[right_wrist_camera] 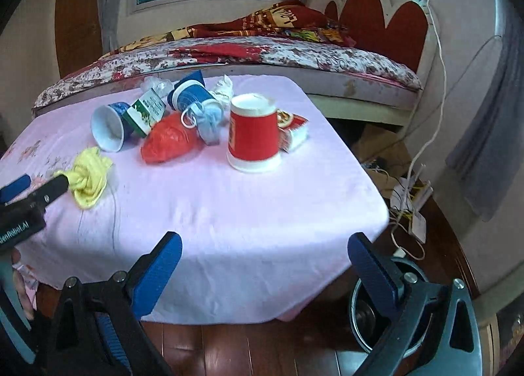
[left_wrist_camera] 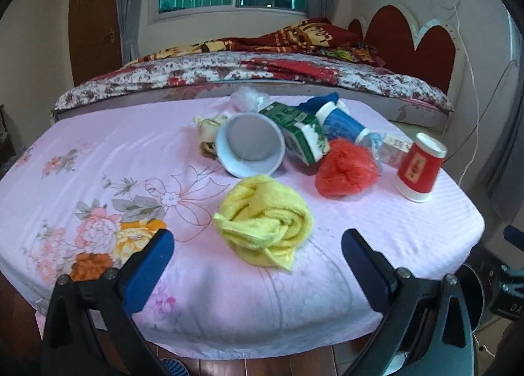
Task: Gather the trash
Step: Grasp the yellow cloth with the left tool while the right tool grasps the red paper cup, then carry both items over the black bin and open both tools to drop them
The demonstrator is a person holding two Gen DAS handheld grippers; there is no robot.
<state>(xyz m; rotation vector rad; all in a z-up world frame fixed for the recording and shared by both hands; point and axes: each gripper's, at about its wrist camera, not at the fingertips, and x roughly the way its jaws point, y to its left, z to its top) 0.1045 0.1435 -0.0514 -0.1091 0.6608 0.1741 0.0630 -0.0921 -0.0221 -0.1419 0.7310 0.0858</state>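
Trash lies on a table under a pink cloth (left_wrist_camera: 98,153). A crumpled yellow rag (left_wrist_camera: 262,222) lies nearest, just ahead of my open, empty left gripper (left_wrist_camera: 258,241). Behind it are a tipped white-and-blue cup (left_wrist_camera: 250,150), a green carton (left_wrist_camera: 296,132), a red plastic bag (left_wrist_camera: 347,169), a second blue cup (left_wrist_camera: 340,120) and an upside-down red paper cup (left_wrist_camera: 421,166). My right gripper (right_wrist_camera: 265,248) is open and empty at the table's near edge, the red cup (right_wrist_camera: 253,133) well ahead of it. The left gripper's fingertips (right_wrist_camera: 59,184) show beside the yellow rag (right_wrist_camera: 88,179).
A metal bin (right_wrist_camera: 402,307) stands on the wooden floor under the table's right corner. A bed with a flowered cover (left_wrist_camera: 262,65) runs behind the table. Wires and clutter (right_wrist_camera: 409,192) lie on the floor at the right.
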